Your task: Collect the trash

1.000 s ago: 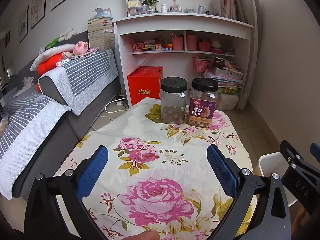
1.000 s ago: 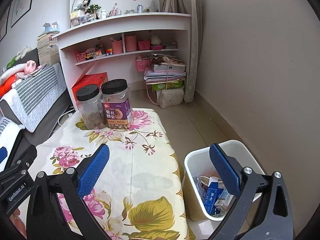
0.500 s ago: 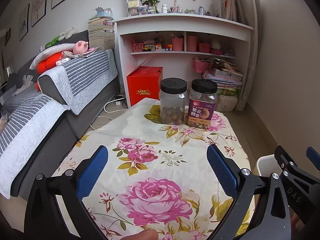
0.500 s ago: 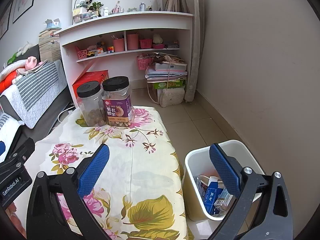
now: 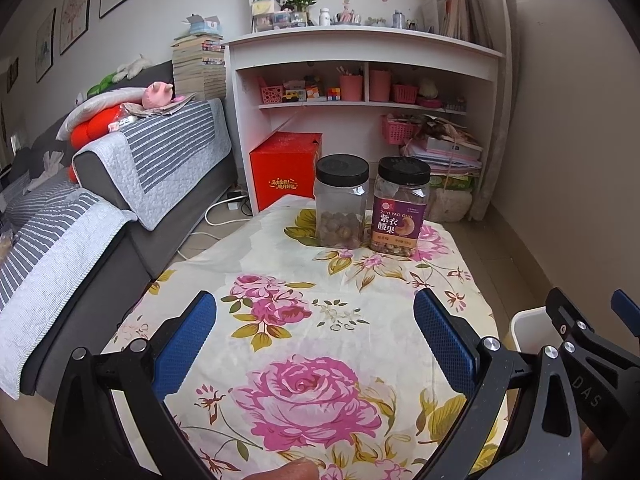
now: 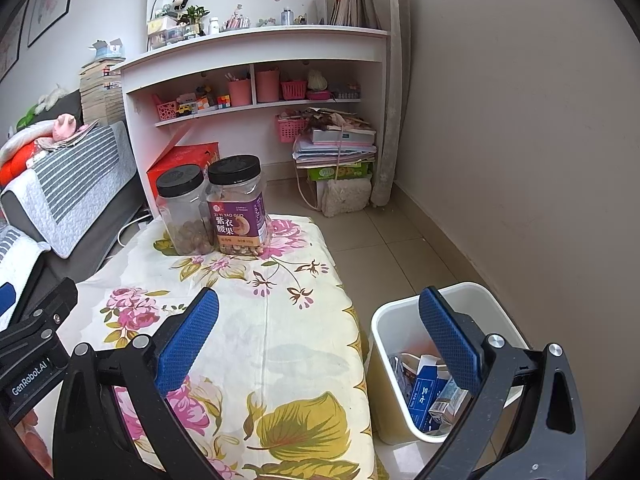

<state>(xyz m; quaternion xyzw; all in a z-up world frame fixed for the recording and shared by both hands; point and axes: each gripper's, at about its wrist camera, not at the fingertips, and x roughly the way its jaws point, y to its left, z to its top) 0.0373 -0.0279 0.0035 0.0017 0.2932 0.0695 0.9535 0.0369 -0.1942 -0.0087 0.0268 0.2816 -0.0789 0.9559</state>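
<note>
A white waste bin (image 6: 400,316) stands on the floor right of the low table; blue and white cartons (image 6: 426,394) and other wrappers lie inside it. In the left wrist view only the bin's rim (image 5: 528,330) shows behind the other gripper. My right gripper (image 6: 318,332) hangs open over the table's right edge and the bin, nothing between its blue pads. My left gripper (image 5: 314,334) is open above the floral tablecloth (image 5: 304,320), also holding nothing. No loose trash shows on the cloth.
Two black-lidded jars stand at the table's far end: a clear one (image 5: 341,202) with nuts and a purple-labelled one (image 5: 401,206). A grey sofa (image 5: 120,208) runs along the left. A white shelf unit (image 5: 360,80) and a red box (image 5: 285,174) stand behind; a beige wall (image 6: 520,160) is on the right.
Both grippers have drifted slightly back and left, so the jars sit a little farther right in the right wrist view. Both stay open and hold nothing.
</note>
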